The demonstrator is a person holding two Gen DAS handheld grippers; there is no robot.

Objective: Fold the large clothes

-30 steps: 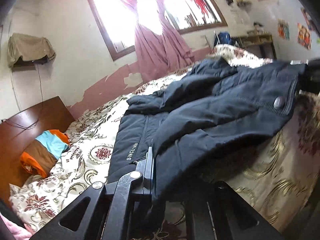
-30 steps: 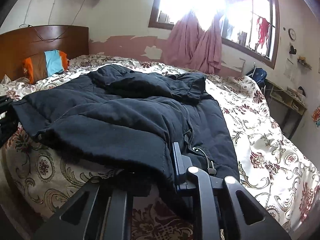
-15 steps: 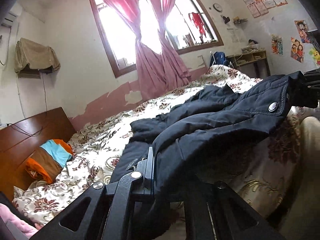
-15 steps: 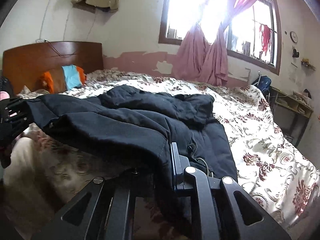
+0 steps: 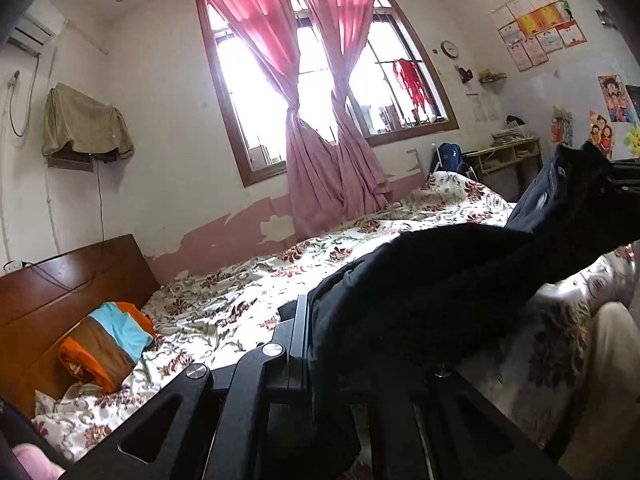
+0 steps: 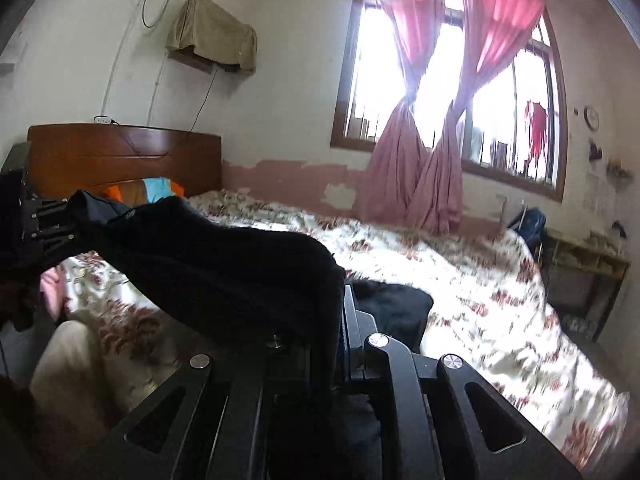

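Observation:
A large dark padded jacket point(image 5: 440, 280) hangs stretched above the flowered bed point(image 5: 248, 292). My left gripper point(image 5: 312, 328) is shut on one end of its edge, and the cloth covers the right finger. The right gripper point(image 5: 624, 184) holds the other end at the far right of the left wrist view. In the right wrist view the jacket point(image 6: 224, 272) runs from my right gripper point(image 6: 340, 312), shut on the cloth, across to the left gripper point(image 6: 44, 224) at the left edge. A dark fold point(image 6: 392, 308) of it still rests on the bed point(image 6: 440, 264).
An orange, blue and brown pillow point(image 5: 104, 340) lies by the wooden headboard point(image 5: 60, 280). Pink curtains point(image 5: 328, 140) hang at the window behind the bed. A desk point(image 5: 508, 156) stands in the far corner. The person's light trouser leg point(image 6: 68, 360) is at the bed's near side.
Both grippers have risen with the jacket's edge. The jacket, which lay spread on the bed, now hangs lifted between them, and more of the bedspread shows.

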